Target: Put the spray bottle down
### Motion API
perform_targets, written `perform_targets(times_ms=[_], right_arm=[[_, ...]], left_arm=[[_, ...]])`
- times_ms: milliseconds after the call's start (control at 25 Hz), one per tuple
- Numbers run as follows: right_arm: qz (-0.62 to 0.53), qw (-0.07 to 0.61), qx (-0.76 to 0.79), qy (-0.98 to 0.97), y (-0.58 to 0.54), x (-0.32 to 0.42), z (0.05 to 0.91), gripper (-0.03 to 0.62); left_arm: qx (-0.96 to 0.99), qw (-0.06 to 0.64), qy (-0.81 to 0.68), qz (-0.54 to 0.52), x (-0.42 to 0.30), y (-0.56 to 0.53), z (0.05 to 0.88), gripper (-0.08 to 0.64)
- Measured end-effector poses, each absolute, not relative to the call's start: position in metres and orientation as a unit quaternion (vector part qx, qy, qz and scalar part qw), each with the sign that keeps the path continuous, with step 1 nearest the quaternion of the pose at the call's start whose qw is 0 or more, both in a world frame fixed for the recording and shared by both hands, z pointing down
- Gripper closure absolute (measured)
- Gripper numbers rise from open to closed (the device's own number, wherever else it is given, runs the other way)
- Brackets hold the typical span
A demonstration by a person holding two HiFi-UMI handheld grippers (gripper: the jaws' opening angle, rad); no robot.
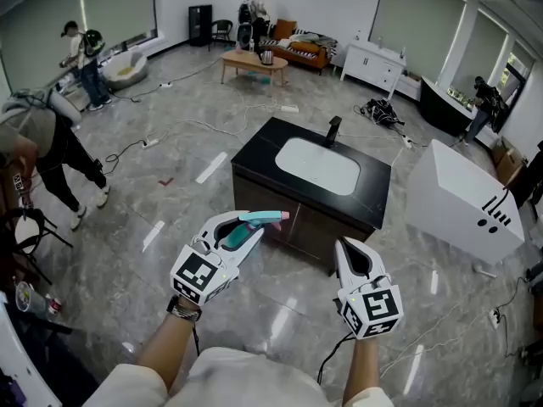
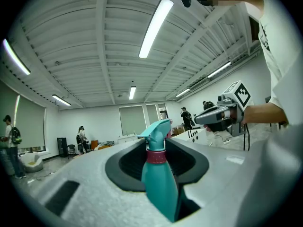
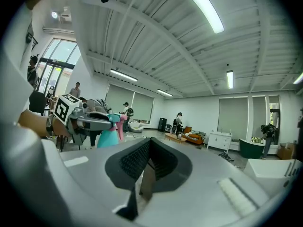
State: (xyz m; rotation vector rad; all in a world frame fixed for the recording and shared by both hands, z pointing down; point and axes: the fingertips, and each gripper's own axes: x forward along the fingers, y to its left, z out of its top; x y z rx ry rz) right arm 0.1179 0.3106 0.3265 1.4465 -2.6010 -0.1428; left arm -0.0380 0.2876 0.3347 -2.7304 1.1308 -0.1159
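A teal spray bottle with a pink collar and nozzle tip lies level between the jaws of my left gripper, which is shut on its body. In the left gripper view the spray bottle points away from the camera, trigger head at the far end. My right gripper hangs beside it to the right, shut and holding nothing. Both are held in the air in front of a black vanity counter with a white sink basin and a black faucet. The right gripper view shows the spray bottle at the left.
A large white box stands right of the counter. A person bends over at the left, and others stand farther back. Cables run over the grey floor. A wooden coffee table and a sofa are at the far end.
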Motion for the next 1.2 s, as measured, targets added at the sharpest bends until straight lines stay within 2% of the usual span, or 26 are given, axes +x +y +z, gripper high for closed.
perform_targets(times_ms=[560,1200], right_arm=[[-0.024,0.078,0.475,-0.876,0.258,0.133,0.345,0.586],[-0.024,0.081,0.492,-0.866,0.058,0.123,0.345,0.586]], left_arm=[[-0.921,0.079,0.380,-0.035,-0.019,0.239,0.357,0.426],[-0.932,0.065,0.354,-0.033,-0.031,0.022,0.368,0.426]])
